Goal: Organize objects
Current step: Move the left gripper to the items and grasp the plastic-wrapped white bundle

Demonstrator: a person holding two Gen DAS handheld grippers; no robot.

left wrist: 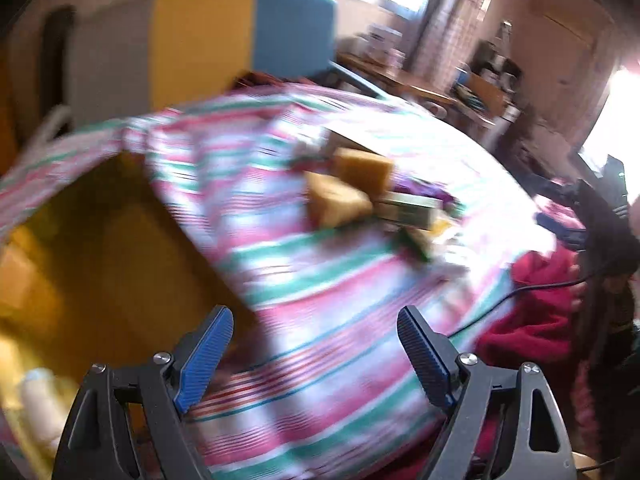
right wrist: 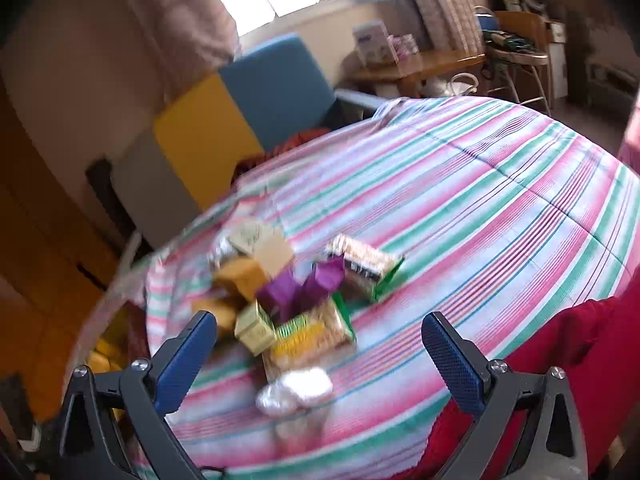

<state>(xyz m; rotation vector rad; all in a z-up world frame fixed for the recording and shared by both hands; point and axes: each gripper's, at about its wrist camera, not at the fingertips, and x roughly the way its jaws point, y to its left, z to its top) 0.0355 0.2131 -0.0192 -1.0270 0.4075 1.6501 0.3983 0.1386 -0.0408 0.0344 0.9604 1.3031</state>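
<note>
A heap of small packages lies on a bed with a pink, green and white striped cover (right wrist: 480, 208). In the right wrist view I see yellow-brown boxes (right wrist: 240, 276), a purple packet (right wrist: 304, 288), a green-edged snack pack (right wrist: 312, 336), another snack pack (right wrist: 364, 264) and a silvery wrapped bundle (right wrist: 296, 392). My right gripper (right wrist: 316, 356) is open just above the near side of the heap, holding nothing. The left wrist view is blurred: two yellow-brown boxes (left wrist: 352, 184) and a greenish box (left wrist: 408, 208) lie far ahead. My left gripper (left wrist: 316, 356) is open over the cover (left wrist: 320, 300), empty.
A yellow floor or cabinet area (left wrist: 100, 248) drops off left of the bed. A blue and yellow chair (right wrist: 248, 108) stands beyond the bed. A wooden table (right wrist: 420, 64) with boxes sits by the window. A red garment (right wrist: 560, 352) and a black cable (left wrist: 520, 296) lie at the right.
</note>
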